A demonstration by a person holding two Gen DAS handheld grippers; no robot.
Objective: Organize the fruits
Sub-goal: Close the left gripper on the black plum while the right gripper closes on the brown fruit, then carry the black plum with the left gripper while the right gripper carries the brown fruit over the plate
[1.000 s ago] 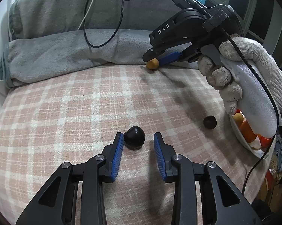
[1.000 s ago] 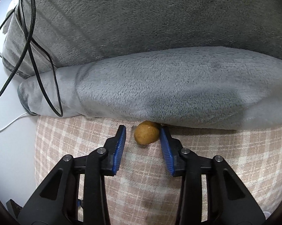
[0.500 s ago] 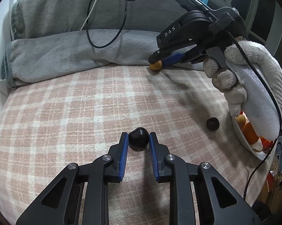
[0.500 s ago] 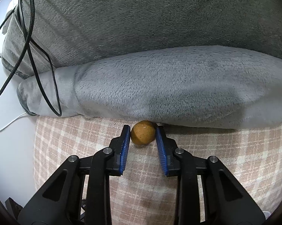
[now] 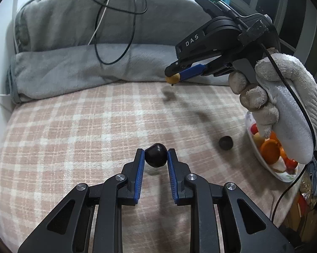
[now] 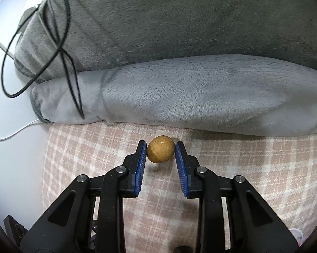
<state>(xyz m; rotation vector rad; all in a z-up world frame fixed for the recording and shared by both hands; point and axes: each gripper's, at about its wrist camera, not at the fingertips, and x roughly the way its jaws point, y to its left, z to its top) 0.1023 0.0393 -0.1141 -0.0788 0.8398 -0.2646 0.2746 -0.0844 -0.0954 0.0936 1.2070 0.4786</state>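
Both grippers are clamped on fruit: left gripper [image 5: 156,156] pinches the dark fruit [image 5: 155,155] low over the checked cloth [image 5: 74,130]; right gripper [image 6: 161,152] pinches the tan fruit [image 6: 161,151], lifted clear, shadow below it.

Step in hand, judged: carry both to the bowl [image 5: 261,158] at the cloth's right edge, already part filled; grips sit near the pad tips, so raise level, avoid wrist roll, release low over the bowl.

Room: cloth mid-area open; grey blanket [image 6: 200,88] lies just behind the tan fruit, draw away first; loose small dark fruit [image 5: 226,142] lies just beside the bowl; bowl rim close to the cloth's drop-off; gloved hand [image 5: 285,97] overhangs the bowl, so stagger arrivals.
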